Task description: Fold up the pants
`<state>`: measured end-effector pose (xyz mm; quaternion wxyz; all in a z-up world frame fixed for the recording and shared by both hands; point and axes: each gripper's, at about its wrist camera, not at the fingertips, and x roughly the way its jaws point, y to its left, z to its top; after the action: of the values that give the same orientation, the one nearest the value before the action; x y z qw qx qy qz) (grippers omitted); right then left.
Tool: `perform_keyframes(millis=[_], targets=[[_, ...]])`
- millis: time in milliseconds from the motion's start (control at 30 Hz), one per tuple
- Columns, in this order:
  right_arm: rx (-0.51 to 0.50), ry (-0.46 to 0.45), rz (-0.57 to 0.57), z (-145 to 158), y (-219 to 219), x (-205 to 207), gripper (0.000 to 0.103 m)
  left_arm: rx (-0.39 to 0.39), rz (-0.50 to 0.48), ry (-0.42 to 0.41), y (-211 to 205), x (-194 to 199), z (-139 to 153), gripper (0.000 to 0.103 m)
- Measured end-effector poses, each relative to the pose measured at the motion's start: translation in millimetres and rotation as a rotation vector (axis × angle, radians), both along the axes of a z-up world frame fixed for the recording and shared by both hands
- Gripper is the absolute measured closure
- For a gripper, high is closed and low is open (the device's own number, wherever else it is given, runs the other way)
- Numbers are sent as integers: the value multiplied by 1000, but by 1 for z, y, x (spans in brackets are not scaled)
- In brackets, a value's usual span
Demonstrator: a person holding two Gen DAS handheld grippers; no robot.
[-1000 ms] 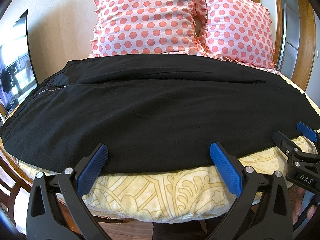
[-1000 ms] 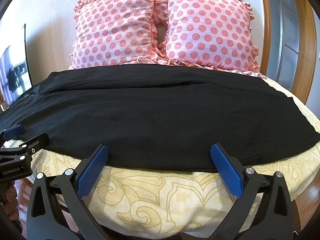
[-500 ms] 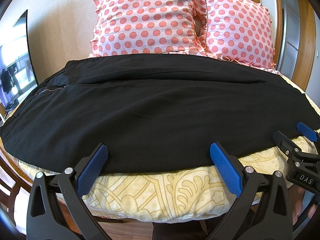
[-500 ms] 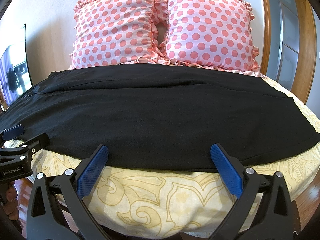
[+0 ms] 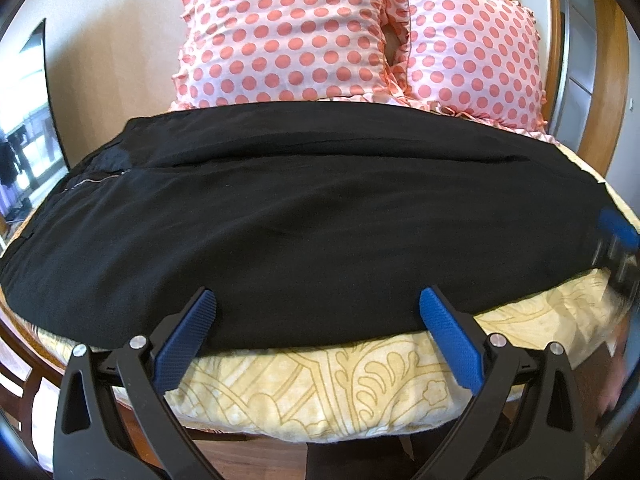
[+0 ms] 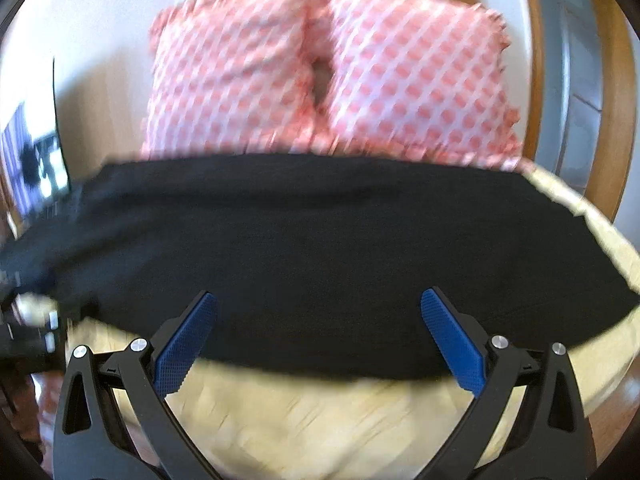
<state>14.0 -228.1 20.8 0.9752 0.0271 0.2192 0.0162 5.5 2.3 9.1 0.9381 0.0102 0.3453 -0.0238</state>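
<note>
Black pants (image 5: 312, 216) lie spread flat across the bed (image 5: 320, 380), just in front of two polka-dot pillows (image 5: 288, 36). The left tool (image 5: 316, 320) hovers at the pants' near edge, fingers wide apart, gripping nothing. The right tool (image 6: 318, 322), in a blurred view, seems equally spread.
</note>
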Motion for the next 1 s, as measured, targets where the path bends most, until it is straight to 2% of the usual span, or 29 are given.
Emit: perform_keyframes(millis=[100, 200, 300, 333, 367, 400, 467, 533, 667, 700, 800, 867, 900, 967, 1000], targets=[[11, -37, -95, 36, -34, 26, 1, -38, 11, -50, 13, 2, 18, 2], [86, 46, -240, 67, -93, 95, 1, -81, 30, -102, 22, 5, 30, 2], [134, 169, -381, 71, -144, 163, 1, -100, 34, -114, 25, 10, 31, 2], [151, 223, -448, 69, -165, 194, 7, -106, 28, -113, 25, 12, 30, 2], [167, 265, -495, 64, -181, 216, 20, -111, 23, -109, 26, 15, 29, 2], [196, 327, -554, 56, -201, 244, 26, -109, 21, -107, 26, 17, 28, 2], [252, 400, -621, 40, -233, 275, 43, -97, 20, -106, 26, 22, 26, 2], [299, 447, -691, 25, -258, 300, 47, -88, 16, -107, 25, 26, 26, 2], [335, 491, -814, 2, -291, 333, 49, -76, -7, -105, 26, 34, 24, 2], [303, 475, -836, 3, -293, 338, 49, -74, -11, -103, 26, 37, 24, 2], [189, 508, -850, -4, -289, 350, 57, -87, -20, -86, 26, 44, 20, 2], [160, 470, -838, -7, -284, 340, 73, -100, -23, -68, 27, 47, 17, 2], [162, 457, -832, -8, -286, 334, 86, -109, -28, -64, 27, 48, 16, 2], [232, 430, -788, -13, -295, 311, 99, -146, -56, -78, 30, 45, 16, 2], [280, 416, -760, -13, -300, 301, 101, -167, -71, -88, 31, 43, 16, 2]])
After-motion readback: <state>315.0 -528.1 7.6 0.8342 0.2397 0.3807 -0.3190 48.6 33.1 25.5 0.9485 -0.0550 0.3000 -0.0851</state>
